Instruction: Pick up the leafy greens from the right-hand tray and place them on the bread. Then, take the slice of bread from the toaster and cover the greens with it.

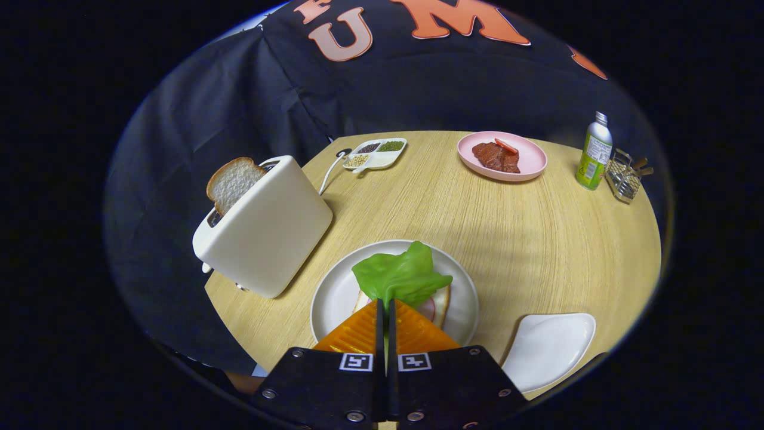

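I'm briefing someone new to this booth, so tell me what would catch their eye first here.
First, the bright green leafy lettuce piece, pinched between the closed fingers of the gripper over the round white plate, where a bread slice lies beneath it. Next, the cream-coloured toaster left of the plate, a slice of white bread poking from its slot. Beyond, a pink plate holds reddish meat.

Bottle (594, 153) label unreadable; no other legible text.

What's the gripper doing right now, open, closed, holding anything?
Gripper: closed, its fingers pinching the leafy greens by the near edge, over the bread on the white plate.
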Demonstrator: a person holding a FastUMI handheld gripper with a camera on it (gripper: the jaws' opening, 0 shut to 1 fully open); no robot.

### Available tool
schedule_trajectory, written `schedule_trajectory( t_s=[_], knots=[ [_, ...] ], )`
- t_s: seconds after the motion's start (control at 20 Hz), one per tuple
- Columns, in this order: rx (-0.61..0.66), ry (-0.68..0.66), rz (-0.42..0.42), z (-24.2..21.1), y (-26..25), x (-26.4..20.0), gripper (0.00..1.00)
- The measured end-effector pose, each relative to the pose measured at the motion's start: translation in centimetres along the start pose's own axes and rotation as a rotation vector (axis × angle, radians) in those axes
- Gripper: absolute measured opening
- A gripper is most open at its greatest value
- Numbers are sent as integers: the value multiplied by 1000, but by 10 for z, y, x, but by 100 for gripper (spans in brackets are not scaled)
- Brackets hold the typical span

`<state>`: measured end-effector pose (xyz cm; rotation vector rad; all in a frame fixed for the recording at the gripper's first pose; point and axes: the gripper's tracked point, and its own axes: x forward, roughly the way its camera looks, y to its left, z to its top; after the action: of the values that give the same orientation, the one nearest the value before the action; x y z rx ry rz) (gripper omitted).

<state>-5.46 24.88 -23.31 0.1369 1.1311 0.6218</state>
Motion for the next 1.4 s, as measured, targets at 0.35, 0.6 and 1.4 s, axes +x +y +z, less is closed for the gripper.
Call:
schedule_trajectory(
  t_s=[0.35,0.6,1.4],
  knots=[
    [28,30,7,-6,-8,15,2],
    [26,33,-2,-9,-17,21,5],
    [-127,-13,-102,34,-1,-5,72]
  ],
)
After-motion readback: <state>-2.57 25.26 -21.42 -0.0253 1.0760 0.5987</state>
